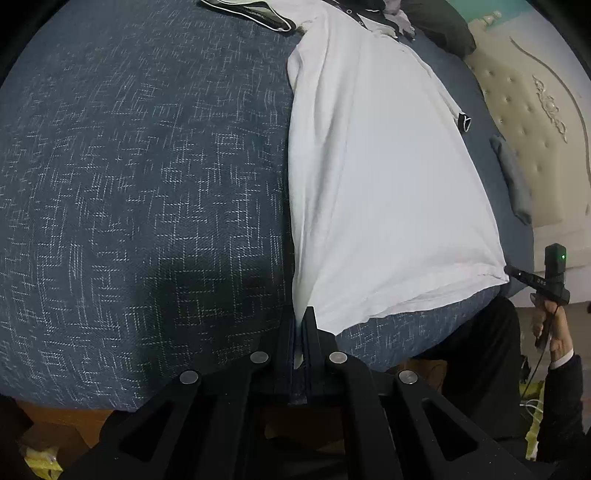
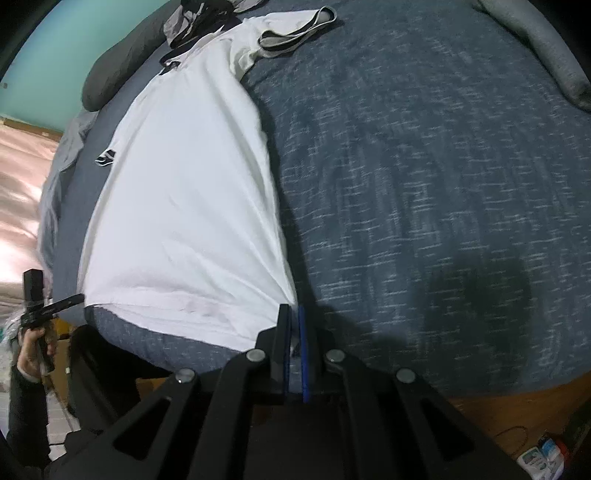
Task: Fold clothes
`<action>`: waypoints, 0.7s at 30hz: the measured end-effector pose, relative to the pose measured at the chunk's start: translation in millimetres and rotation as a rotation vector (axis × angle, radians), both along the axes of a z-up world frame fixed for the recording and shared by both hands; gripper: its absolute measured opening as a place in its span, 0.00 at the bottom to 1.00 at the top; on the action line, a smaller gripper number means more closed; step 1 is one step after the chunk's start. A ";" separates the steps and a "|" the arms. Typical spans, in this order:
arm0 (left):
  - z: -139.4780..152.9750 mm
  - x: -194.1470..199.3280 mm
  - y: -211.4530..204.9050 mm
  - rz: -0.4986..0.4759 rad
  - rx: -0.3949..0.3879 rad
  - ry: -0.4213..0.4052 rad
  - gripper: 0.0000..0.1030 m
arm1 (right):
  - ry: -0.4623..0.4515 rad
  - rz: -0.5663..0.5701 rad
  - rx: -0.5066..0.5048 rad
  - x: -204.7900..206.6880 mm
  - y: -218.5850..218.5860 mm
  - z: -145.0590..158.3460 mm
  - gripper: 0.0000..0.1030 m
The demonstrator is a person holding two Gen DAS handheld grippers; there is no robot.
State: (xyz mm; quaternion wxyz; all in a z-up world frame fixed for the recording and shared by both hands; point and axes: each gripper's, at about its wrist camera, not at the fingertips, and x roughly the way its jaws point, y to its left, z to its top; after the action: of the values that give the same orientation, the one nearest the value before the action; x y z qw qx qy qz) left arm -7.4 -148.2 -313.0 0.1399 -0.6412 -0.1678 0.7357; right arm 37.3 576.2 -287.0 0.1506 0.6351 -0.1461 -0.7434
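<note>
Your left gripper [image 1: 303,325] is clamped on the white shirt [image 1: 384,192], its fingers nearly together with a pinch of the hem corner squeezed between them, right at the near edge of the bed [image 1: 140,192]. Your right gripper [image 2: 293,325] is doing the same at the shirt's other bottom corner, jaws drawn close around a fold of white cloth. In the left wrist view you can see that right gripper out at the shirt's far hem corner, held in your right hand [image 1: 554,332] just off the bed's edge; the right wrist view shows your left hand [image 2: 35,350] in the matching spot.

From the hem, the shirt stretches flat away from you across the dark blue patterned bedcover, fairly smooth with a few long creases. Partway up its side sits a small black logo [image 1: 463,122]. Further along, the sleeve [image 2: 255,48] is folded near the shoulder with a grey trimmed cuff. Beyond the collar lies a heap of dark clothes [image 2: 199,18], and a grey bolster pillow [image 2: 118,70] sits beside it.
</note>
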 end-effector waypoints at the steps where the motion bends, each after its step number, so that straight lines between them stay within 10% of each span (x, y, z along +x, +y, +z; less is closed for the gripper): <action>1: 1.1 -0.5 -1.0 0.007 0.005 0.001 0.05 | -0.003 0.000 -0.012 -0.1 -0.3 -0.4 0.04; 11: 12.5 -7.3 -22.8 0.089 0.036 0.020 0.32 | 0.010 0.020 -0.041 -2.3 -3.1 9.8 0.06; 21: -10.1 -28.3 -20.0 0.157 0.086 0.003 0.33 | 0.014 0.004 -0.053 -8.8 -1.1 11.2 0.06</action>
State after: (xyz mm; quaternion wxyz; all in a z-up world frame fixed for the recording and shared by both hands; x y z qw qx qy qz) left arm -35.7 -168.3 -323.1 0.1096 -0.6184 -0.2489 0.7373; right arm 28.5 575.1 -275.8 0.1699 0.6261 -0.1633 -0.7433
